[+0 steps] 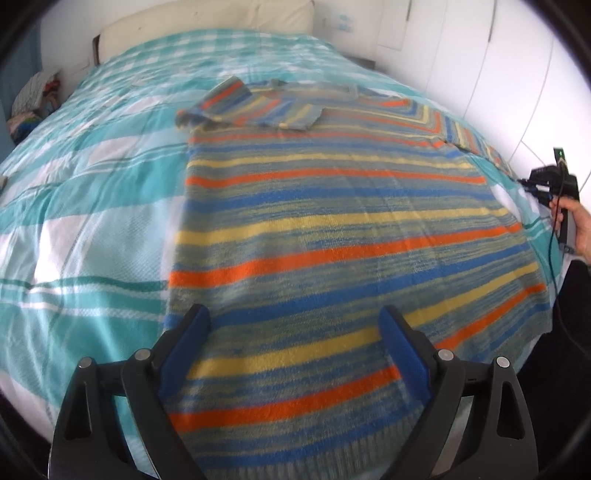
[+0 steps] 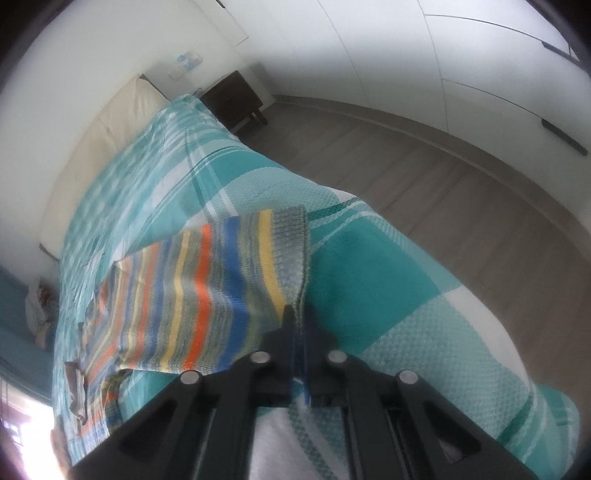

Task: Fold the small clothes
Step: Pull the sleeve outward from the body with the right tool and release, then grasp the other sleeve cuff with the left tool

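Note:
A striped sweater [image 1: 332, 221] in orange, blue, yellow and grey lies flat on the bed, its hem nearest me. One sleeve [image 1: 240, 107] is folded across the chest at the far end. My left gripper [image 1: 293, 312] is open just above the hem, nothing between its blue pads [image 1: 188, 343]. The right gripper [image 1: 532, 184] sits at the sweater's right edge, held by a hand [image 1: 580, 229]. In the right wrist view the other sleeve [image 2: 199, 295] stretches over the bed edge. My right gripper [image 2: 297, 314] is shut on its grey ribbed cuff [image 2: 291, 236].
A teal and white checked bedcover [image 1: 92, 184] covers the bed, with a cream headboard [image 1: 207, 18] at the far end. White wardrobe doors [image 1: 480, 55] and wooden floor [image 2: 443, 184] lie to the right. A dark nightstand [image 2: 236, 99] stands by the headboard. A clothes pile [image 1: 33, 99] sits far left.

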Available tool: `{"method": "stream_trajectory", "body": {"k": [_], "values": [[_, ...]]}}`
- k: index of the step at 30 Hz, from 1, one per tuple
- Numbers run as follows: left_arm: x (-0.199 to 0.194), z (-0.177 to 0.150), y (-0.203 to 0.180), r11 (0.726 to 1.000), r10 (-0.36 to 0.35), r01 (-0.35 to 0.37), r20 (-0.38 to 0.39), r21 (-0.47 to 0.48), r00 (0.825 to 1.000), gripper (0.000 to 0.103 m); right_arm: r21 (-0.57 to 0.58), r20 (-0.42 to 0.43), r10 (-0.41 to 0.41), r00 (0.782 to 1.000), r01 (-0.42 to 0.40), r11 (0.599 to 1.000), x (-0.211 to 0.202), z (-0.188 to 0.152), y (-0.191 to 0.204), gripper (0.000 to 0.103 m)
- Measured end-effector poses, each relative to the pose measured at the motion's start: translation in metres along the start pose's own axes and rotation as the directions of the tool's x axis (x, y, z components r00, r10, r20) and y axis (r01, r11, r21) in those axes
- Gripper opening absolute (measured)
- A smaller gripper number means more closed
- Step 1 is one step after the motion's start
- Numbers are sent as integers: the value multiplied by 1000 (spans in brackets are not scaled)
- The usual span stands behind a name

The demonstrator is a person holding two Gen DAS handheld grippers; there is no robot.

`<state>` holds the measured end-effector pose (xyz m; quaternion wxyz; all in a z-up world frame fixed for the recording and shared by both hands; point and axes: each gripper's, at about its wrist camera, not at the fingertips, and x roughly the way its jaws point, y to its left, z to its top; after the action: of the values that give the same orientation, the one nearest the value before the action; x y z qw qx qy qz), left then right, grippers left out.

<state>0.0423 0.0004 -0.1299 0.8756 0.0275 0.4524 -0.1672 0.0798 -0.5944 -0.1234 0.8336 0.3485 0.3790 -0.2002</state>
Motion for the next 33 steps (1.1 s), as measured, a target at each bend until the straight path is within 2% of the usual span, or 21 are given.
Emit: {"method": "stream_trajectory", "body": {"k": [3,6,8,11,13,14,15,17,19,21,22,24,26,29,31,32,33], "values": [[-22,0,12,998,-30,30,-2,-51,1000,93,-27,12,-39,999,39,999,-19,-2,-6,2],[-54,11,25,998,-32,33,11,-55,999,93,-40,41,-68,997,70,997,-47,-6,-10,18],[-79,29,33,999,-20,23,58,-40,998,94,-66,87,-80,993,86,994,-70,-10,-5,45],[-115,71,37,1000,-17,18,172,-2,985,97,-223,152,-70,986,103,969,-102,-25,27,47],[-123,102,32,999,-30,21,223,40,974,98,-326,144,-14,990,61,944,-114,-43,56,47],[-121,116,29,998,-35,21,233,61,972,99,-378,114,34,993,11,926,-117,-56,73,48],[-111,133,22,995,-50,28,227,97,973,100,-415,82,76,994,-36,909,-117,-68,88,49],[-81,158,8,983,-77,47,165,180,983,100,-481,5,158,987,-136,866,-115,-101,117,56],[-33,176,-13,963,-63,42,71,267,996,99,-522,-65,203,977,-207,828,-107,-135,140,58],[16,184,-31,937,-35,31,6,349,999,97,-559,-144,230,963,-271,784,-96,-171,158,58],[35,185,-37,924,-17,19,-7,382,1000,95,-579,-170,234,957,-289,763,-91,-189,165,58],[76,187,-47,900,24,-1,-48,437,999,80,-618,-191,222,956,-293,729,-82,-217,172,58],[106,187,-51,890,49,-5,-84,457,995,78,-646,-194,206,959,-283,709,-77,-235,176,58],[144,187,-46,891,80,-2,-153,455,985,78,-663,-194,198,961,-277,695,-71,-247,172,58],[158,186,-36,910,57,30,-196,414,979,77,-668,-190,201,961,-276,691,-71,-247,167,58],[159,186,-29,924,28,52,-204,378,978,71,-669,-184,204,962,-274,690,-71,-247,163,58],[159,187,-24,938,17,56,-206,343,978,56,-669,-177,205,963,-271,692,-73,-247,165,58]]}}
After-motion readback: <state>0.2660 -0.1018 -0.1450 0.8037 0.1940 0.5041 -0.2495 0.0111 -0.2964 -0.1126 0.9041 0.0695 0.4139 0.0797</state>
